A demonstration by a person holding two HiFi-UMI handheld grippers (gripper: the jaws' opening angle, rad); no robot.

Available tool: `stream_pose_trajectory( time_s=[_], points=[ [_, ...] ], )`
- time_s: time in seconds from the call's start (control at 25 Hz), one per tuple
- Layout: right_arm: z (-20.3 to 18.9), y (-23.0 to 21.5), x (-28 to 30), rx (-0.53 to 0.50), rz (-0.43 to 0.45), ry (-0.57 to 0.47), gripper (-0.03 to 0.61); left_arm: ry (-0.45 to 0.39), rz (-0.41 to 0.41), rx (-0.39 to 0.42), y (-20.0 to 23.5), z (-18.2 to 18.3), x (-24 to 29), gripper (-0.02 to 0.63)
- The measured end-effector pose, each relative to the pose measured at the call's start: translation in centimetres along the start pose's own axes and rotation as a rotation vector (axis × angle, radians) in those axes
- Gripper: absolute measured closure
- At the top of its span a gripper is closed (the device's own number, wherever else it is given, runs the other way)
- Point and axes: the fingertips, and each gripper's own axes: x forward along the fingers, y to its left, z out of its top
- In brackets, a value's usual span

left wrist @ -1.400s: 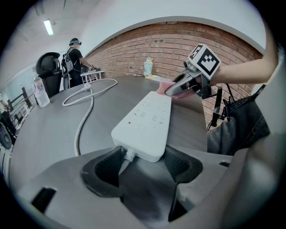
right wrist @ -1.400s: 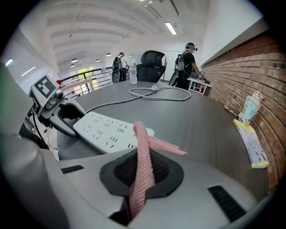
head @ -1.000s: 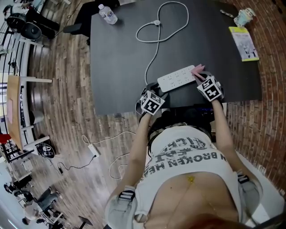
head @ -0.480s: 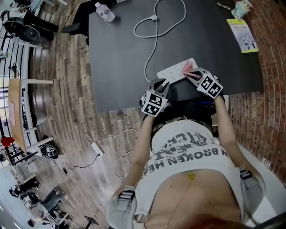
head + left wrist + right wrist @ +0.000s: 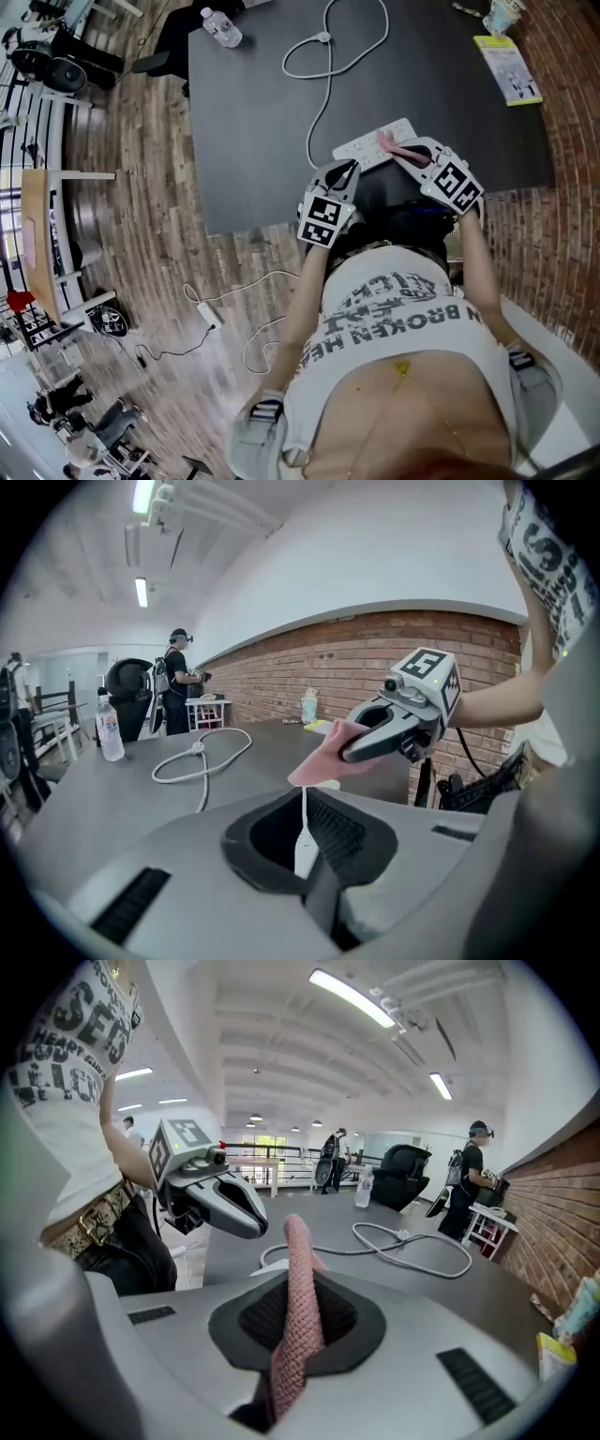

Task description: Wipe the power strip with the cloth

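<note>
Now the left tool (image 5: 345, 173), spread a second ago, has just closed on the power strip (image 5: 373, 150) at its 8 o'clock end, near the bench's (image 5: 253, 122) front edge. The right tool (image 5: 405, 155) pinches the pink cloth (image 5: 387, 142) at its 3 o'clock end. Both tools hide the strip's near edge.

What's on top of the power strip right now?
The pink cloth, pinched in the right gripper, lies across the power strip toward its right end. The part of its face beneath the cloth is covered.
</note>
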Motion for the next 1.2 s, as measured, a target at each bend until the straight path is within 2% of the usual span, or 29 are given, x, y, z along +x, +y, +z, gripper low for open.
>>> stream_pose_trajectory(
  time_s=[0.2, 0.56, 1.0, 1.2],
  points=[
    [3.5, 0.8, -2.2, 0.063, -0.041, -0.148, 0.561, -0.087, 0.014, -0.065, -0.3, 2.6, -2.0, 0.595],
    [9.1, 1.9, -6.0, 0.225, -0.012, -0.457, 0.561, -0.249, 0.02, -0.06, -1.6, 7.8, -5.5, 0.595],
    [13.2, 2.8, -10.3, 0.203, -0.061, -0.562, 0.561, -0.376, 0.007, -0.034, -3.4, 13.0, -8.4, 0.601],
    [12.4, 3.2, -11.0, 0.209, -0.091, -0.547, 0.561, -0.361, -0.01, 0.011, -4.4, 13.8, -7.8, 0.601]
  ],
)
